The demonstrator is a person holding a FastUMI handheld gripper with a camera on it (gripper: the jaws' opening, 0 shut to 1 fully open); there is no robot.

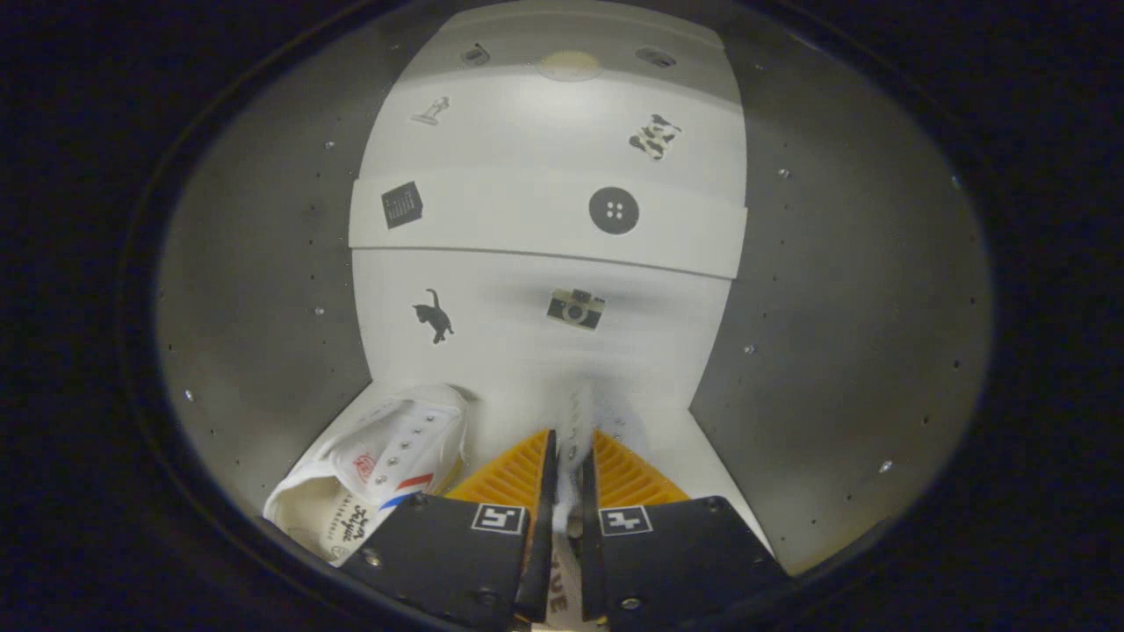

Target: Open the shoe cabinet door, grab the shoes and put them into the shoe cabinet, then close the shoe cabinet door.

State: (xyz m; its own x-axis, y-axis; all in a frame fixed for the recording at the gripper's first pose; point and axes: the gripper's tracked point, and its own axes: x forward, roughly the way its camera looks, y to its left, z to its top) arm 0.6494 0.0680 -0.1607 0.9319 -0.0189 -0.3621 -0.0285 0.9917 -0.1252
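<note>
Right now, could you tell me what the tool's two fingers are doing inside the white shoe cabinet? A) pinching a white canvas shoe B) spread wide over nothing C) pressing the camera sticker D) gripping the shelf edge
A: the tool pinches a white canvas shoe between its fingers.

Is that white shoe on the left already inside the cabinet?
Yes. The white shoe lies on the cabinet floor between its grey side walls, while the gripper pinches a second shoe.

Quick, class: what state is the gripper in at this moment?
Gripper: closed on the second white shoe, inside the cabinet beside the first shoe.
</note>
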